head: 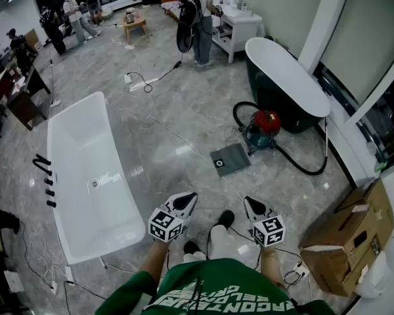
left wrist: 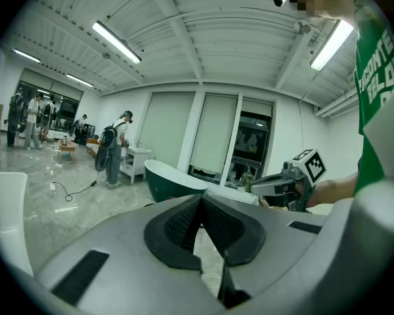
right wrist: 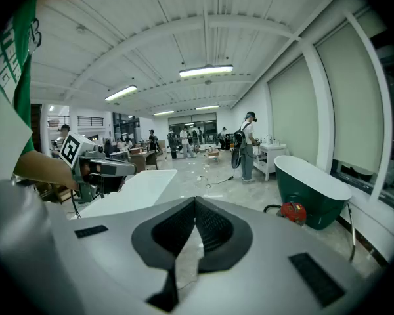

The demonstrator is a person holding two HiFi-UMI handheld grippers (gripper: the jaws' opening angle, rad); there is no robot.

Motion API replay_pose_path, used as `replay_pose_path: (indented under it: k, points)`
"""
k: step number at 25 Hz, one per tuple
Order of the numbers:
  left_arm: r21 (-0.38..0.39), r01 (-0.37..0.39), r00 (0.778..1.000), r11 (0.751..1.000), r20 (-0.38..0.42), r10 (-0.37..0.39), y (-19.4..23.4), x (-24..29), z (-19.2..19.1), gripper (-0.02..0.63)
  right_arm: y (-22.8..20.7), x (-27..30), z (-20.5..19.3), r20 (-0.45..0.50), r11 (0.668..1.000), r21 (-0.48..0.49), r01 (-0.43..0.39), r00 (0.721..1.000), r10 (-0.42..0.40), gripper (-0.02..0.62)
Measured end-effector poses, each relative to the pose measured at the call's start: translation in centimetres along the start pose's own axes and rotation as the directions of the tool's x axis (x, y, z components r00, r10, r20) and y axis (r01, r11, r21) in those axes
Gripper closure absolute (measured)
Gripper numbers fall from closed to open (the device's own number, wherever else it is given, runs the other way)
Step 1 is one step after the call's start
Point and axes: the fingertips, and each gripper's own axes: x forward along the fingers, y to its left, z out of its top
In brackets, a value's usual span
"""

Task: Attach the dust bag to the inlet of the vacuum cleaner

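Observation:
A red vacuum cleaner (head: 265, 128) stands on the marble floor beside a dark green bathtub, its black hose (head: 301, 163) looped around it. A flat grey dust bag (head: 230, 159) with a round opening lies on the floor just in front of it. My left gripper (head: 189, 197) and right gripper (head: 248, 201) hover side by side near my body, well short of the bag, both shut and empty. In the left gripper view the pads (left wrist: 184, 223) meet at the tip. In the right gripper view the pads (right wrist: 213, 225) also meet, and the vacuum cleaner (right wrist: 292, 210) shows far ahead.
A long white bathtub (head: 65, 143) lies at the left, the dark green bathtub (head: 302, 107) at the right. A cardboard box (head: 348, 235) sits at lower right. Cables (head: 144, 83) trail over the floor. A person (head: 201, 18) stands by a white cabinet far back.

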Motion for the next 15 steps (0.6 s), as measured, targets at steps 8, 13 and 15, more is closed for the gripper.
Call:
replay_pose_path:
  k: [8, 13, 15]
  points:
    - [-0.006, -0.015, 1.0, 1.0, 0.027, 0.015, 3.4, 5.6, 2.5, 0.603, -4.8, 3.2, 1.5, 0.005, 1.0, 0.001, 0.021, 1.0, -0.021, 0.586]
    - [-0.005, -0.007, 1.0, 1.0, 0.009, 0.007, 6.3, 9.2, 4.2, 0.603, -8.6, 5.6, 3.7, 0.041, 0.998, 0.046, 0.051, 0.998, -0.053, 0.586]
    - [-0.004, -0.006, 1.0, 1.0, 0.008, 0.006, 7.4, 11.2, 5.2, 0.603, -10.7, 6.5, 4.5, 0.057, 0.996, 0.066, 0.057, 0.997, -0.06, 0.586]
